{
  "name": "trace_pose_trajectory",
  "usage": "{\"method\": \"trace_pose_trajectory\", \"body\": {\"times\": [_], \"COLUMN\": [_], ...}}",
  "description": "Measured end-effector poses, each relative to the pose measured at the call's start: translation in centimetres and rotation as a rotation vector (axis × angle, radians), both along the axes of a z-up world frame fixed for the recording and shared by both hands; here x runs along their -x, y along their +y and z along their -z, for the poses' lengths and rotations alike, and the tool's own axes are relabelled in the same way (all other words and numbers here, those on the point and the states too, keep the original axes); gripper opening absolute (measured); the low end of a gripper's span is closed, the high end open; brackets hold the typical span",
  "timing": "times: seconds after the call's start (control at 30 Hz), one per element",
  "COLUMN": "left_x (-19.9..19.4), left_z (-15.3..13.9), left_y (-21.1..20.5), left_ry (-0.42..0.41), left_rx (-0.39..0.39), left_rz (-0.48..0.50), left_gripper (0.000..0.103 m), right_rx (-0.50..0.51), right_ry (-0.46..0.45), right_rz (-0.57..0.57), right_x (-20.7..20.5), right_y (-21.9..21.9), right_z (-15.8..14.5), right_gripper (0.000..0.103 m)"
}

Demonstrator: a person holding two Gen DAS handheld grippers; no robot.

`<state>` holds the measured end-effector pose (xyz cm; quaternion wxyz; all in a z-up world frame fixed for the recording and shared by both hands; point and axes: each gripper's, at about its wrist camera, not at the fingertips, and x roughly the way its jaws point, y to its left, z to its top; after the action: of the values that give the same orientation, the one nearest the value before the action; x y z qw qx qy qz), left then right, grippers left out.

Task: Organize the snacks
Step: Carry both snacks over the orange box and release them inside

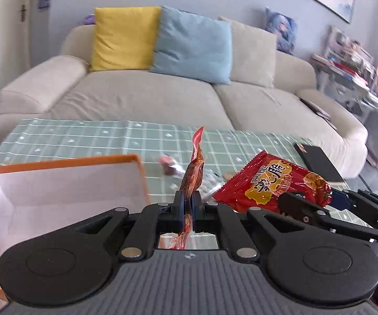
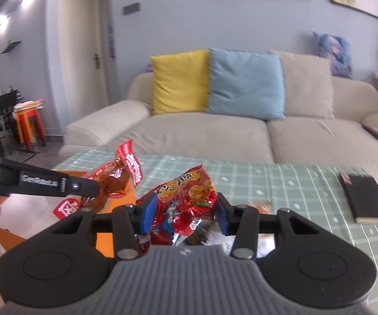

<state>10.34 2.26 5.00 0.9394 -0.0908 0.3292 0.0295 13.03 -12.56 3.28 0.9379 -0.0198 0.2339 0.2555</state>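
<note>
My left gripper (image 1: 188,200) is shut on a thin red-brown snack packet (image 1: 193,173), held upright just right of the orange box (image 1: 65,183) with a white inside. The same packet (image 2: 115,178) shows in the right wrist view, held over the box (image 2: 110,210). My right gripper (image 2: 183,210) is closed on a red crinkly snack bag (image 2: 189,199), its blue pads pressing both sides. That bag (image 1: 275,183) and the right gripper (image 1: 320,210) show at the right of the left wrist view. Small wrapped sweets (image 1: 170,166) lie on the green checked tablecloth (image 1: 83,139).
A black notebook (image 2: 364,199) lies on the tablecloth (image 2: 294,183) at the right, also in the left wrist view (image 1: 317,162). A beige sofa (image 1: 141,94) with yellow and blue cushions stands behind the table. More wrapped snacks (image 2: 262,207) lie under my right gripper.
</note>
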Motion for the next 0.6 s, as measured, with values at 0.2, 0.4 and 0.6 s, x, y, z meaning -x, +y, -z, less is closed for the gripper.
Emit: {"method": "trace_pose_trajectory", "body": {"times": [0.2,0.4,0.6], "left_x": [0.7,1.2,1.7], "left_z": [0.3,1.1,2.7], "left_y": [3.8,7.7,10.9], "left_ry": [-0.011,0.013,0.067], "left_rx": [0.003,0.019,0.056], "left_rz": [-0.103,-0.188,-0.238], "left_gripper": [0.005,0.005,0.005], "right_rx": [0.011,0.059,0.144], "right_ry": [-0.016,-0.009,0.042], "right_rz": [-0.101,-0.199,-0.260], "right_x": [0.1,-0.1,-1.1], "right_y": [4.0,8.9,13.6], "right_z": [-1.2,-1.2,0.0], "right_gripper": [0.044,0.044,0.044]}}
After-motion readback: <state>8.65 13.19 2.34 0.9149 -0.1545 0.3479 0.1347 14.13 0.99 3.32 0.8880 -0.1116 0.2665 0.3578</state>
